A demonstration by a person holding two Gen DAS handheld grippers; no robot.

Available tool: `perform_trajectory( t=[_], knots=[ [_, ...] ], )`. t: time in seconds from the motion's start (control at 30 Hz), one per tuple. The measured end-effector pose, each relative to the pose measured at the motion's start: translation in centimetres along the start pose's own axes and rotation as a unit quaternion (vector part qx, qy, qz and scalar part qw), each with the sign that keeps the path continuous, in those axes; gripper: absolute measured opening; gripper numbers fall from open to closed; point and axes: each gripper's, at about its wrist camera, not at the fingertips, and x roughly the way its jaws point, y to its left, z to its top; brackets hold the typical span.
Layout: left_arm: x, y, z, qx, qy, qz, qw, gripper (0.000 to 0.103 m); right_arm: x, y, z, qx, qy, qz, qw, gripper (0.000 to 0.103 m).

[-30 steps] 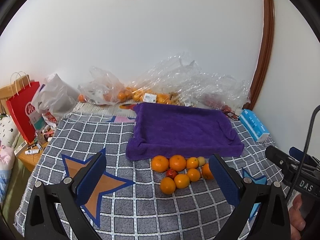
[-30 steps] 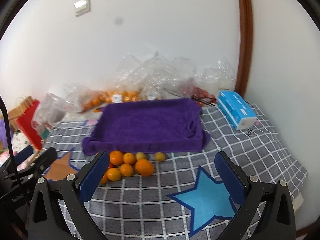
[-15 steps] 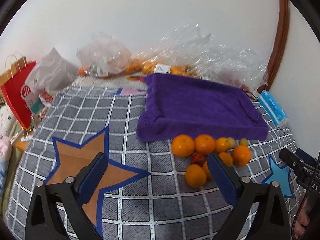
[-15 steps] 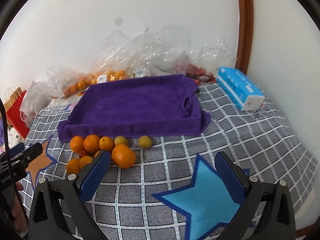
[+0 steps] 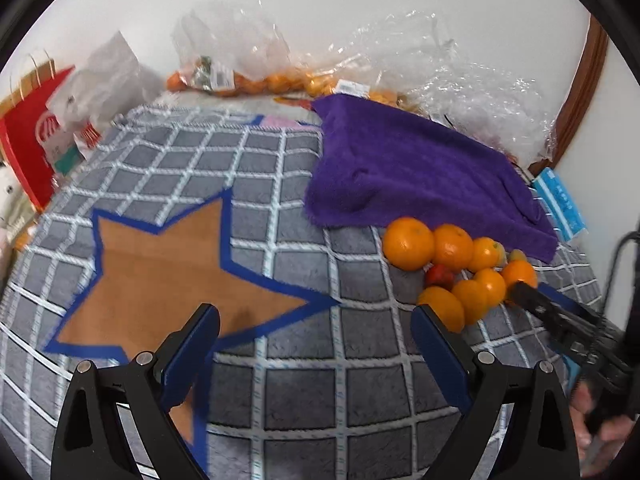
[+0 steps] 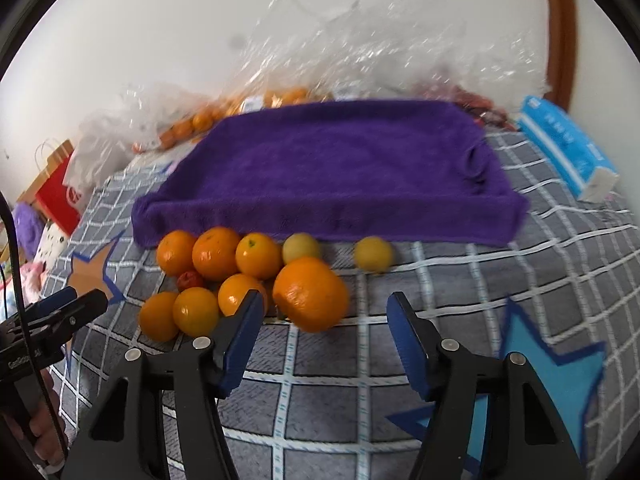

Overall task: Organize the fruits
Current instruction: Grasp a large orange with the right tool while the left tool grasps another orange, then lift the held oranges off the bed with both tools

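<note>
A cluster of oranges lies on the grey checked cloth just in front of a purple towel. The largest orange sits just beyond my open right gripper, between its fingers' line. Two small yellow fruits and a small red fruit lie among them. In the left wrist view the same cluster lies to the right of my open, empty left gripper, which hovers over an orange star patch. The purple towel is beyond.
Plastic bags with more oranges line the wall. A red paper bag stands at the left edge. A blue tissue pack lies right of the towel. A blue star patch is near my right gripper.
Both grippers have moved lower and closer to the fruit. The right gripper has narrowed somewhat and now lines up with the largest orange. The left gripper has shifted left over the orange star.
</note>
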Motion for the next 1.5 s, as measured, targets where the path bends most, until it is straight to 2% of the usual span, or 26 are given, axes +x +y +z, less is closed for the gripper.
perform_trajectory(
  t=[0.1,0.2,0.4,0.47,0.53,0.57,0.7,0.73,0.83,0.93,1.13,1.27,1.37,1.5],
  knots=[
    [0.3,-0.4,-0.4,0.004,0.005,-0.014,0.9999,0.093,1.0,-0.2,0.2,0.004,0.000,0.002,1.000,0.059],
    [0.4,-1.0,-0.4,0.011,0.003,-0.026,0.9996,0.092,1.5,-0.3,0.6,-0.007,0.009,0.021,1.000,0.043],
    [1.0,-3.6,-0.2,0.034,0.011,-0.057,0.9977,0.087,-0.2,-1.7,-0.1,-0.005,-0.002,0.003,1.000,0.043],
    [1.5,-4.5,-0.2,0.041,0.018,-0.063,0.9970,0.076,-0.8,-2.6,-0.6,0.000,-0.003,-0.011,1.000,0.043],
    [2.1,-4.9,-0.3,0.043,0.025,-0.070,0.9963,0.072,-1.2,-3.4,-1.0,0.006,-0.003,-0.021,1.000,0.043],
    [2.3,-5.1,-0.3,0.043,0.027,-0.072,0.9962,0.067,-1.3,-3.8,-1.2,0.012,-0.003,-0.022,1.000,0.043],
    [2.8,-5.9,-0.2,0.043,0.027,-0.084,0.9952,0.059,-1.5,-4.7,-2.0,0.022,0.000,-0.013,1.000,0.043],
    [2.9,-6.0,-0.1,0.044,0.029,-0.087,0.9948,0.055,-1.6,-4.7,-2.0,0.019,-0.002,-0.013,1.000,0.043],
    [2.7,-6.5,-0.2,0.065,0.029,-0.083,0.9940,0.031,-1.3,-4.4,-2.1,0.022,-0.003,-0.011,1.000,0.043],
    [2.5,-6.0,-0.1,0.068,0.036,-0.088,0.9931,0.031,-1.2,-3.9,-2.1,0.023,-0.002,-0.009,1.000,0.043],
    [1.8,-4.5,0.0,0.067,0.035,-0.067,0.9949,0.031,-1.1,-3.6,-2.2,0.019,-0.006,-0.018,1.000,0.043],
    [2.7,-4.4,0.1,0.056,0.039,-0.077,0.9947,0.037,-0.5,-3.7,-2.5,0.027,-0.007,-0.022,0.999,0.043],
    [2.7,-4.7,-0.2,0.068,0.020,-0.068,0.9951,0.037,-0.4,-3.6,-2.4,0.025,-0.007,-0.026,0.999,0.044],
    [2.8,-4.6,-0.2,0.063,0.013,-0.075,0.9951,0.034,-0.3,-3.4,-2.4,0.020,-0.005,-0.036,0.999,0.043]
  ],
)
